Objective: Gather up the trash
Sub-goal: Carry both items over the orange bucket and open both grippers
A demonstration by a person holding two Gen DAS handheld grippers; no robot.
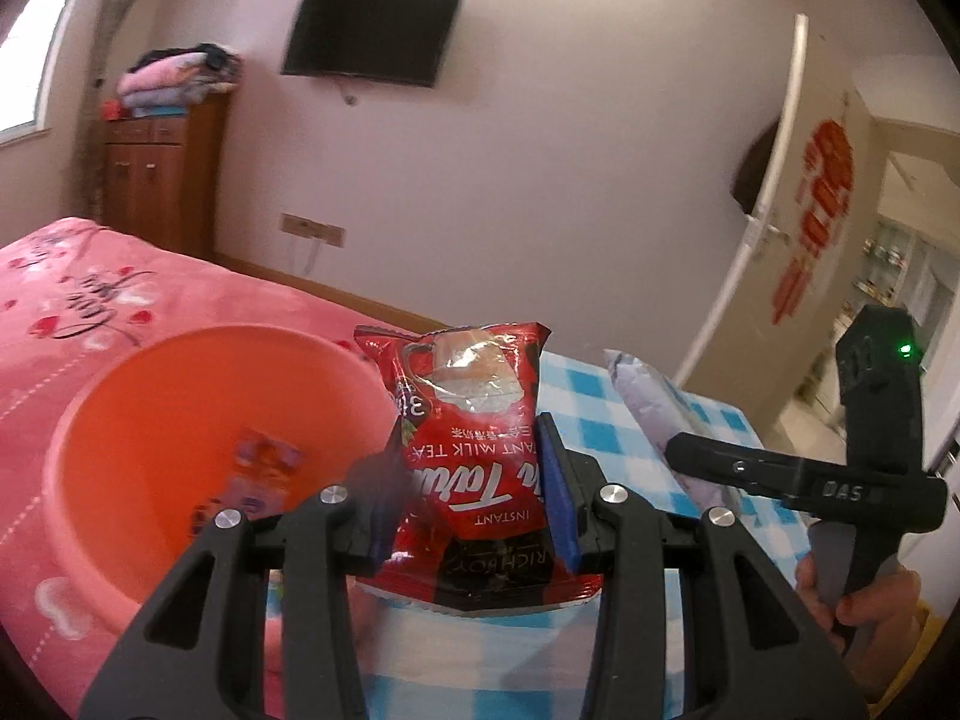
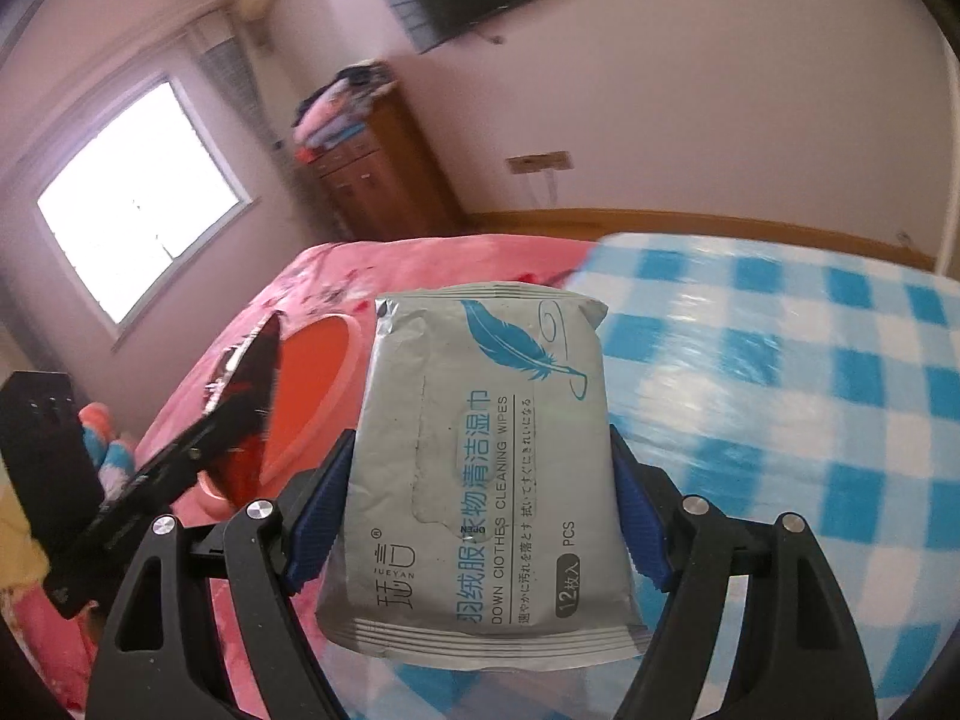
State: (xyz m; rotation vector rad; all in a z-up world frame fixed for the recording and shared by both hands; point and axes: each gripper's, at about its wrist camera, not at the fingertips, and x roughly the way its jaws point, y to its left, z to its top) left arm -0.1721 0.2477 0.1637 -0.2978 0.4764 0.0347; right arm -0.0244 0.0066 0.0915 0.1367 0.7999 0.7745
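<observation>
While the left gripper [image 1: 474,474] pinches a red milk tea sachet [image 1: 471,420], an orange basin [image 1: 198,450] sits beside it. Right gripper [image 2: 480,504], spread wide, clamps a grey wipes pack [image 2: 480,480].

The milk tea packet [image 1: 474,450] stands between the left gripper's [image 1: 474,498] pads, with the basin [image 1: 120,420] to its left on the bed [image 1: 90,276] (a small wrapper [image 1: 258,468] lies inside). The wipes pack [image 2: 486,480] sits between the right gripper's [image 2: 480,516] pads, over the checked cloth [image 2: 780,390].
</observation>
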